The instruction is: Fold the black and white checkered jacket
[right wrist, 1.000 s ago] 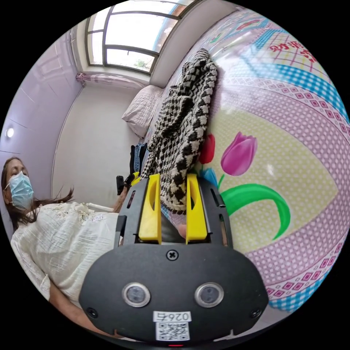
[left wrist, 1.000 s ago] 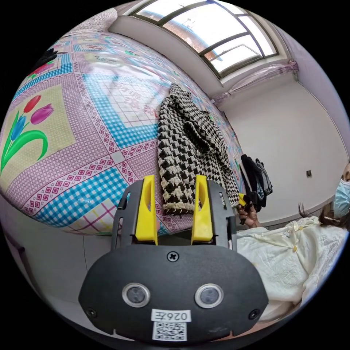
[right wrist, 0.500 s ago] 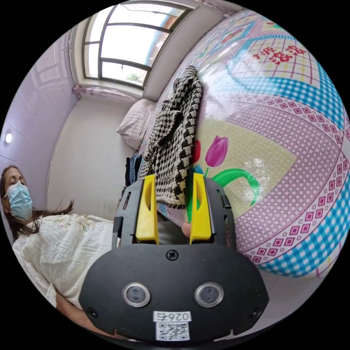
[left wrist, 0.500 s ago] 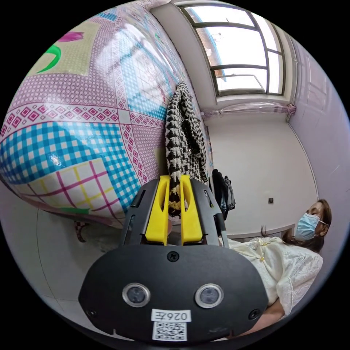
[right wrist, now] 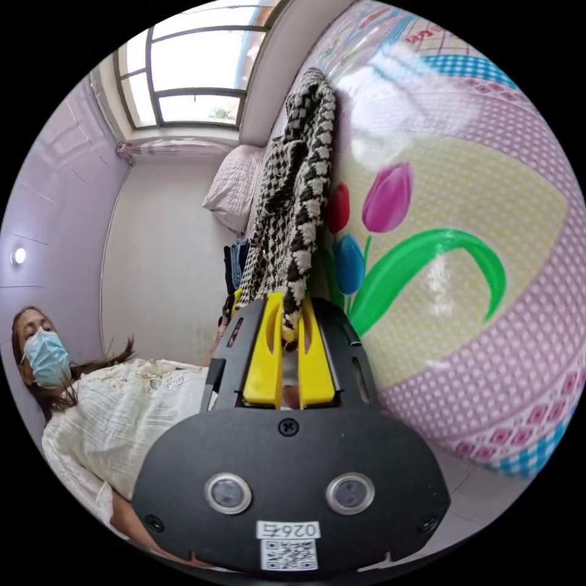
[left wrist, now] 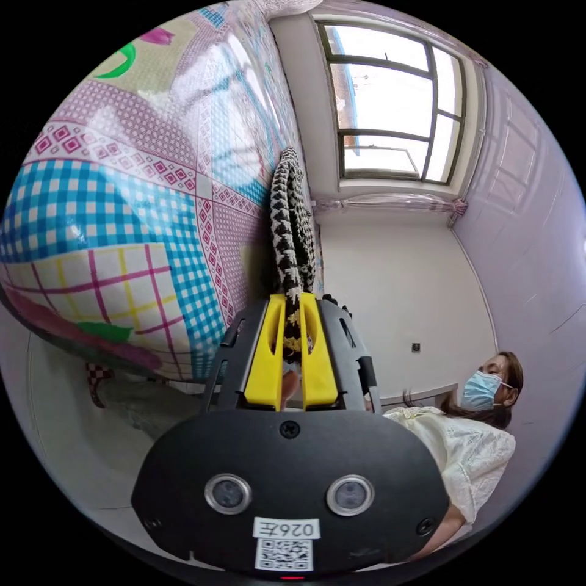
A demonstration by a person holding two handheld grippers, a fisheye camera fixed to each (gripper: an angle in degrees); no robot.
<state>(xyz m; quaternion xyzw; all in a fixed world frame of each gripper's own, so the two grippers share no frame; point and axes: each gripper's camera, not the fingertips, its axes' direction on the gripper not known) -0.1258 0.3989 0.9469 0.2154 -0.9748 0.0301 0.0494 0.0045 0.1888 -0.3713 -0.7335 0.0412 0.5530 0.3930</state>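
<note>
The black and white checkered jacket [left wrist: 292,226] lies on a bed, seen edge-on in the left gripper view. My left gripper [left wrist: 292,305] is shut on its near hem, the yellow jaws pressing the knit from both sides. In the right gripper view the jacket [right wrist: 299,183] stretches away along the bed, and my right gripper [right wrist: 290,308] is shut on another part of its near hem. A bit of yellow from the other gripper [right wrist: 235,298] peeks out beside the jacket.
The bed wears a glossy patchwork cover [left wrist: 134,183] with tulip prints [right wrist: 390,201]. A pile of dark clothes [right wrist: 235,262] and a pillow [right wrist: 235,189] lie further along it. A person in a cream top [right wrist: 122,415] stands beside the bed. A window [left wrist: 390,110] is behind.
Both grippers went from open around the hem to shut on it, the left first, then the right. Both cameras have rolled and dropped lower toward the bed edge.
</note>
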